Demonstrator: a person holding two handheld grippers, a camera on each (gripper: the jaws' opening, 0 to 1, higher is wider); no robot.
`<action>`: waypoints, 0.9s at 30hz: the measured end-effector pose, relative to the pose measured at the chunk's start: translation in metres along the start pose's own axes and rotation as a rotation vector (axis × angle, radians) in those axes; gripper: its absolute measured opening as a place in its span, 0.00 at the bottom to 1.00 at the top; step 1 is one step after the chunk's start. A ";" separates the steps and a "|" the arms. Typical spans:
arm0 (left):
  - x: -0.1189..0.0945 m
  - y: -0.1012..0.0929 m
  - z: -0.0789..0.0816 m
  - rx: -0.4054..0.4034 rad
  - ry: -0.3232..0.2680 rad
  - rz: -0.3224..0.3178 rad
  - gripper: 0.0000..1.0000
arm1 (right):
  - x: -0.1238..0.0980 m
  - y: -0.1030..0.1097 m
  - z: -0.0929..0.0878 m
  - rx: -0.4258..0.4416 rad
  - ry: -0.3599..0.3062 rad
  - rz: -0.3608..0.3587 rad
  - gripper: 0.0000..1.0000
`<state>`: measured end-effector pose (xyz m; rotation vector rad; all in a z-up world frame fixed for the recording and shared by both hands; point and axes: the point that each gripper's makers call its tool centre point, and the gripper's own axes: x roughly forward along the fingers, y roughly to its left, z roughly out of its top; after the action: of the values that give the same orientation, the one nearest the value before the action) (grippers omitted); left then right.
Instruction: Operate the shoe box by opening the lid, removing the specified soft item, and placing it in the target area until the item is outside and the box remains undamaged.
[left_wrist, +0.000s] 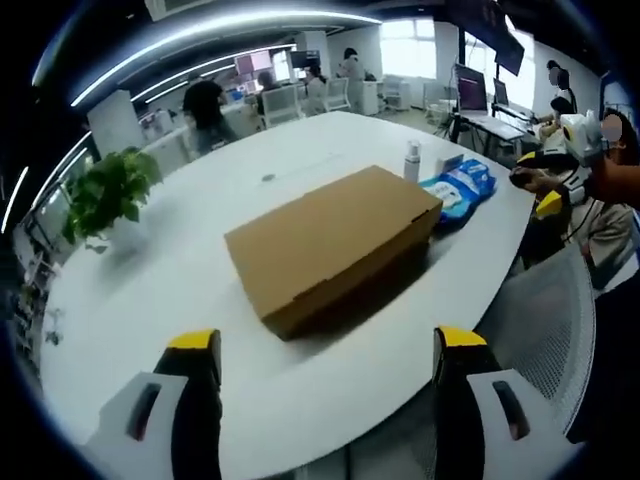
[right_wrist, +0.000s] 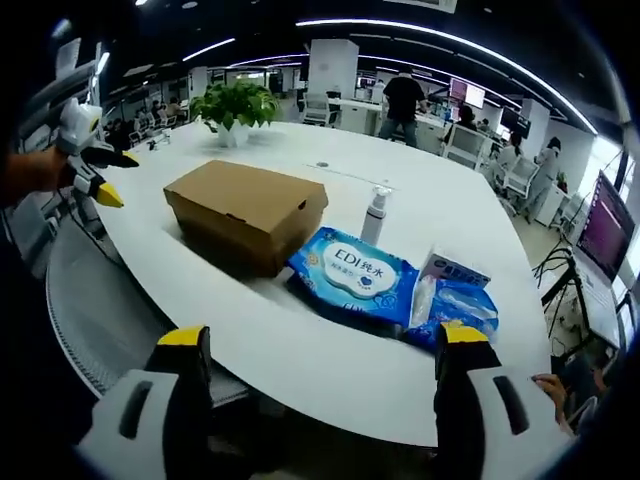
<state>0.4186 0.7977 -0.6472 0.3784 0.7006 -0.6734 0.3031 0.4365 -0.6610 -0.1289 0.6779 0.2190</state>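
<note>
The brown cardboard shoe box (left_wrist: 330, 245) lies on the white table (left_wrist: 200, 290) with its lid down, so what is inside is hidden. My left gripper (left_wrist: 327, 345) hangs open at the table's near edge, short of the box and touching nothing. In the right gripper view the box (right_wrist: 245, 210) sits left of centre, and my right gripper (right_wrist: 325, 340) is open over the table edge, well away from it. Each gripper also appears in the other's view: the right one (left_wrist: 545, 182) beyond the table's end, the left one (right_wrist: 112, 178) at the far left, jaws apart.
A blue wipes pack (right_wrist: 350, 270) lies beside the box, with a second blue pack (right_wrist: 455, 305), a small carton (right_wrist: 455, 270) and a white pump bottle (right_wrist: 375, 215) nearby. A potted plant (right_wrist: 235, 105) stands at the far end. A mesh chair (left_wrist: 550, 320) stands by the table. People work behind.
</note>
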 end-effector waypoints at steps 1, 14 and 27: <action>-0.003 -0.003 0.000 -0.025 0.007 0.002 0.93 | -0.003 -0.001 -0.003 0.004 0.003 0.004 0.91; -0.019 -0.049 0.014 -0.066 0.046 0.009 1.00 | -0.031 -0.019 -0.005 0.020 -0.025 0.049 0.96; -0.022 -0.067 0.019 -0.064 0.042 0.010 1.00 | -0.040 -0.028 -0.006 0.041 -0.050 0.058 0.96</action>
<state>0.3691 0.7483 -0.6249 0.3373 0.7577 -0.6338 0.2764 0.4019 -0.6392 -0.0648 0.6361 0.2630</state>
